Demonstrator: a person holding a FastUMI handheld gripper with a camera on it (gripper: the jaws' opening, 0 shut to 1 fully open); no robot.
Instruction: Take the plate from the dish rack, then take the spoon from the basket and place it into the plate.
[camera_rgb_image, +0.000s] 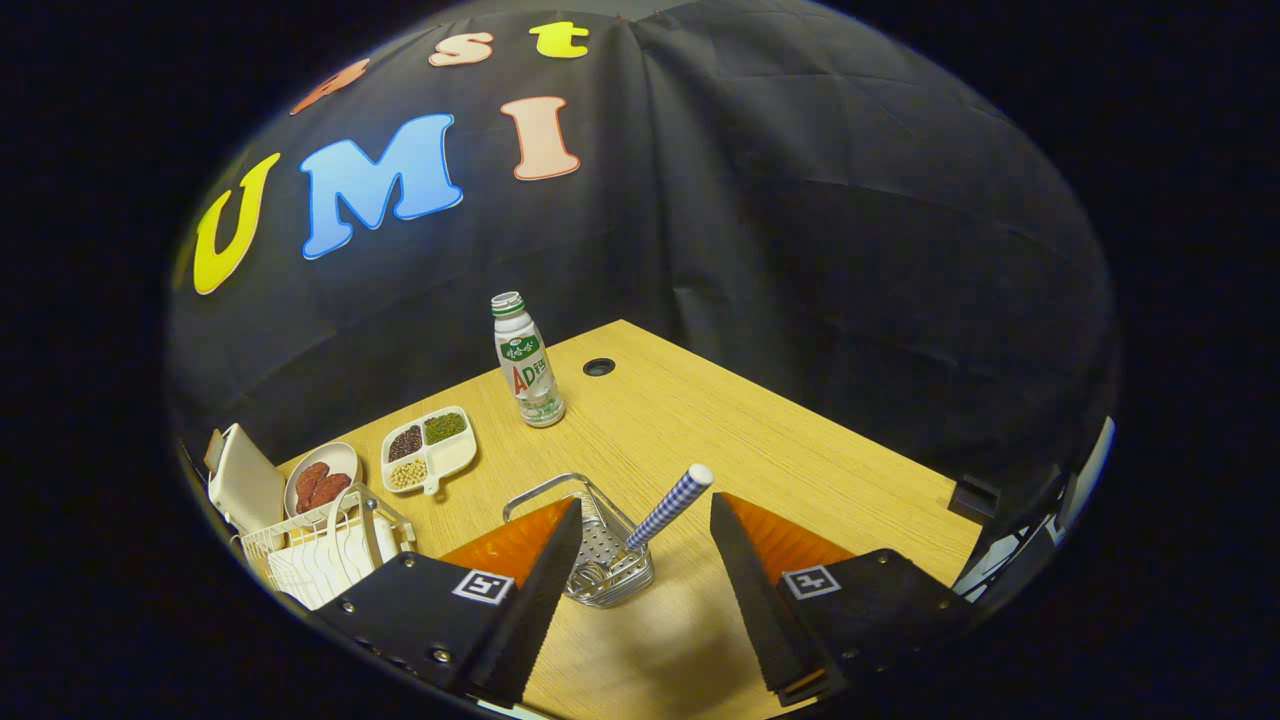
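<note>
Spoon (668, 509) bowl hidden down inside the basket (606, 565); checked handle alone visible. Basket's near left wall covered by the left finger of the gripper (645, 520), fingers wide apart. Rack (325, 548) cut off at the lower side, partly behind the gripper body; contents hard to tell. Bottle (527, 360) label too small to read. Tray (430, 449) fillings too small to identify.

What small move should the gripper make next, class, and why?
Probably ease forward and down toward the spoon. The gripper has its fingers open and holding nothing; the checked handle leans out of the metal basket between and just ahead of them. Whether the plate already left the dish rack is unclear.
</note>
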